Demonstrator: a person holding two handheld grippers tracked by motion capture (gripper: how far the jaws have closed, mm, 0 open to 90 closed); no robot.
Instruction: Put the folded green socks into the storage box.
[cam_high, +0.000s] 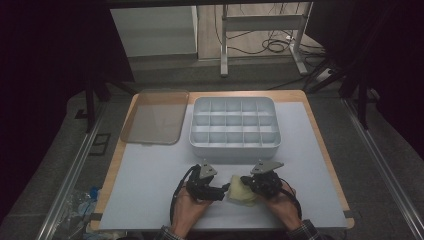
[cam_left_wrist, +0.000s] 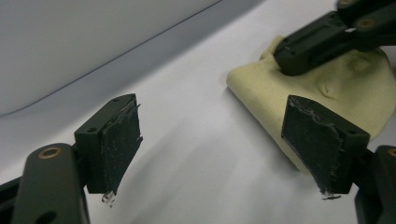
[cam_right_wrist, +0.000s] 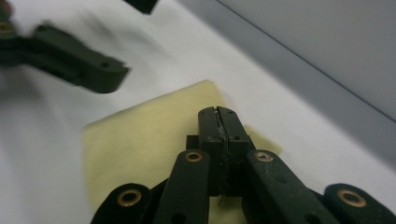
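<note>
High view: your hands sit low at the near tabletop (cam_high: 150, 200) edge, left claw (cam_high: 223, 191) and right claw (cam_high: 243, 181) flanking the yellow cloth (cam_high: 240, 192). Left gripper view: jaws apart, cloth beside one pad. Right gripper view: jaws together, pressed over the cloth.
</note>
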